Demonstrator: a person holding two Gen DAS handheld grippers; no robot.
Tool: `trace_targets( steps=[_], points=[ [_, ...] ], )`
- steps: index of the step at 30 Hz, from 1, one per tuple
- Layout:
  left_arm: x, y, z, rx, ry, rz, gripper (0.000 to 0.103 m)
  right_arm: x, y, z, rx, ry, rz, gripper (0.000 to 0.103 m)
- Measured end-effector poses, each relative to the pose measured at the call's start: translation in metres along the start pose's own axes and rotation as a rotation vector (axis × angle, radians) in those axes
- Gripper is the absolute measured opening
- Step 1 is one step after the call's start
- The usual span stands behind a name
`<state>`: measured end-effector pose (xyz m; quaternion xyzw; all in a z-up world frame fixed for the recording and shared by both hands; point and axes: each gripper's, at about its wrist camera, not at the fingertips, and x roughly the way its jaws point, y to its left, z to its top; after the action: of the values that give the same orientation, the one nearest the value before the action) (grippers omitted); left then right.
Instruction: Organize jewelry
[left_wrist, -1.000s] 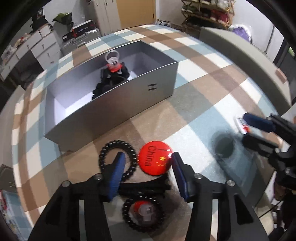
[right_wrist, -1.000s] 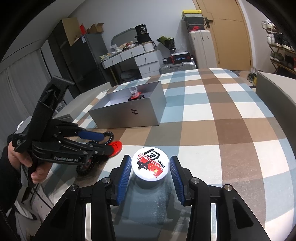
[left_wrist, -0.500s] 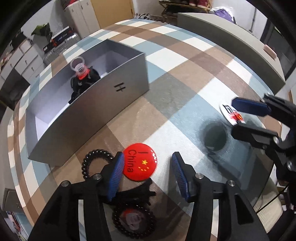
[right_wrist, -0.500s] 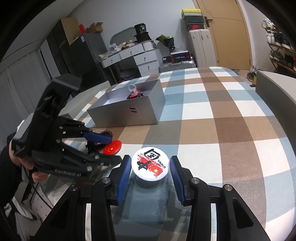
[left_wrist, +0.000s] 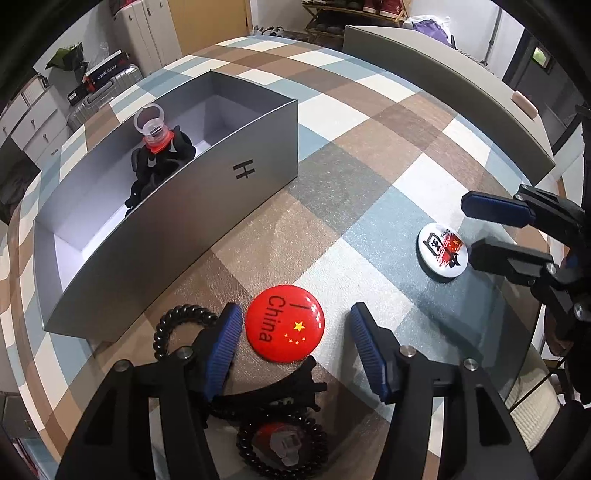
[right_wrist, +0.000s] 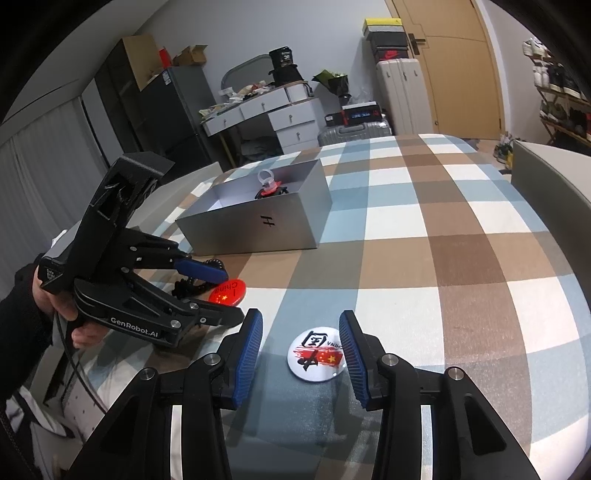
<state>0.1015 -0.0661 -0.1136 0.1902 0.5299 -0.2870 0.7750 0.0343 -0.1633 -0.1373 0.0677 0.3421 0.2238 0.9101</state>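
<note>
Shifted left since earlier frame: left gripper (left_wrist: 295, 343), jaws opening around one round red "China" badge (left_wrist: 284, 327); right gripper (right_wrist: 301, 350) released astride one round white badge (right_wrist: 317, 356); two black beaded bracelets (left_wrist: 177, 325); one grey open box (left_wrist: 207, 206).

Checked tablecloth (left_wrist: 369, 122) bearing grey box (left_wrist: 207, 206), red badge (left_wrist: 284, 322), white badge (left_wrist: 442, 249), perhaps coiled hairbands (left_wrist: 177, 325).

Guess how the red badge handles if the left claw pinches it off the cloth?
The red badge looks like a stiff, glossy, domed disc, so the pads may slip on its rim. It lies flat on the checked cloth, leaving little edge to catch; probably light. The left claw brackets it, its jaws opening, pads not touching. On edge, it could roll.
</note>
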Motion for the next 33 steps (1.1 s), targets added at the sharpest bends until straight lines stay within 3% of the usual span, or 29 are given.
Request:
trace_targets(
  steps=[3, 5, 10, 17, 21, 33],
  points=[
    [-0.001, -0.002, 0.0, 0.011, -0.005, -0.005, 0.049, 0.0, -0.001, -0.002, -0.001, 0.014, -0.004, 0.043],
    [-0.005, -0.005, -0.003, 0.028, -0.011, -0.014, 0.037, 0.003, -0.001, -0.006, -0.013, 0.038, -0.015, 0.043],
    [-0.005, -0.006, -0.003, 0.026, -0.018, -0.014, 0.037, 0.012, -0.001, -0.011, -0.023, 0.089, -0.046, 0.043],
    [-0.006, -0.004, -0.007, 0.006, -0.04, -0.004, 0.037, 0.024, 0.017, -0.011, -0.14, 0.114, -0.117, 0.046],
    [-0.008, -0.004, -0.012, -0.004, -0.071, -0.001, 0.037, 0.029, 0.025, -0.013, -0.2, 0.115, -0.153, 0.041],
    [-0.033, 0.0, -0.021, -0.03, -0.171, -0.023, 0.037, 0.004, 0.026, -0.009, -0.147, 0.022, -0.1, 0.041]
  ],
)
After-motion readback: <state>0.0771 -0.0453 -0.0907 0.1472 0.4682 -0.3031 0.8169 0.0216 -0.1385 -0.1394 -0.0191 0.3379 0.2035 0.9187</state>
